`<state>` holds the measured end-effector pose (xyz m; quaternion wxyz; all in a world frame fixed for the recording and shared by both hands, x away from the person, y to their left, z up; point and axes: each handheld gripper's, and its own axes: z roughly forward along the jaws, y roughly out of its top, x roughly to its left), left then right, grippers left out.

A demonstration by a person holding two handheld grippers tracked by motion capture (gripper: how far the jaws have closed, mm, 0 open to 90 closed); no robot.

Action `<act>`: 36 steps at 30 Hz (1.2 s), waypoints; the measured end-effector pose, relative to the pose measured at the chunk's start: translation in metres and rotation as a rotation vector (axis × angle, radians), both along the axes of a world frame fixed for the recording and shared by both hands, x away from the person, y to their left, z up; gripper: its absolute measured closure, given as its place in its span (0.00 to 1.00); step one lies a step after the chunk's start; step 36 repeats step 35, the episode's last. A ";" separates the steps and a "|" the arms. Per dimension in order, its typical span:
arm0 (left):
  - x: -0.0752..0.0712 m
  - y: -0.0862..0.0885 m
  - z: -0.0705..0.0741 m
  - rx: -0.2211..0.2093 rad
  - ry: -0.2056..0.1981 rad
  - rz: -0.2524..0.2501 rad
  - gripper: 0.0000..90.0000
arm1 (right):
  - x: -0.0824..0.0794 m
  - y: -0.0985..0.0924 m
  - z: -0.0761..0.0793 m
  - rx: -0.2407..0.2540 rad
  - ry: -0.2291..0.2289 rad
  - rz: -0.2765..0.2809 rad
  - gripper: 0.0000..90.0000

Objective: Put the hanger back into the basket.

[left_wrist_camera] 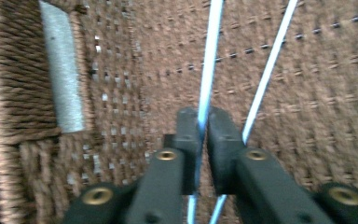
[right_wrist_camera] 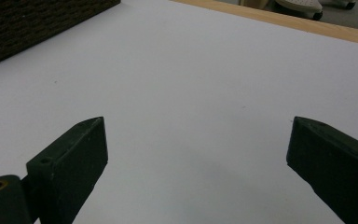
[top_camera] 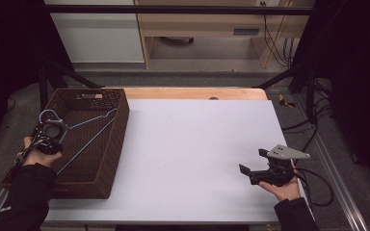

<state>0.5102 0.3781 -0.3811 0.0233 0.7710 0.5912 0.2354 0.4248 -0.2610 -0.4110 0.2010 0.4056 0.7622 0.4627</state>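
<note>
One thin blue wire hanger [left_wrist_camera: 208, 70] pinched by left gripper [left_wrist_camera: 203, 122] | woven brown basket [top_camera: 119, 126] | right gripper [right_wrist_camera: 198, 154] spread

Counter [top_camera: 192, 154]: white sheet bare from the basket's right wall across to the right gripper [top_camera: 253, 168], so free passage over the whole middle and far side. Right gripper's jaws stand wide apart over bare sheet. Obstacle: woven basket [top_camera: 118, 139] at the left edge, walls raised all round (entry from above). Inside it, the blue hanger [top_camera: 89, 139] runs diagonally across the floor; the left gripper [left_wrist_camera: 204, 126] sits among its wires, one wire between the jaws, basket wall near.
</note>
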 end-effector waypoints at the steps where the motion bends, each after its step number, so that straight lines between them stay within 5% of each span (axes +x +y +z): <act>1: -0.002 0.000 0.003 -0.023 -0.006 0.001 0.79 | 0.000 0.000 0.000 0.001 -0.001 0.000 0.06; 9: -0.035 -0.013 0.039 -0.138 -0.155 -0.106 0.51 | -0.001 0.000 0.001 0.010 -0.006 -0.005 0.06; 20: -0.081 -0.074 0.059 -0.428 -0.525 -0.415 0.25 | -0.002 0.000 0.003 0.030 -0.027 -0.001 0.06; 25: -0.092 -0.105 0.052 -0.527 -0.569 -0.530 0.17 | -0.003 -0.001 0.004 0.037 -0.038 0.000 0.06; 29: -0.096 -0.122 0.041 -0.591 -0.591 -0.568 0.11 | -0.003 -0.001 0.004 0.051 -0.046 -0.001 0.05; 36: -0.096 -0.137 0.018 -0.607 -0.579 -0.584 0.08 | -0.004 -0.003 0.005 0.061 -0.054 -0.003 0.05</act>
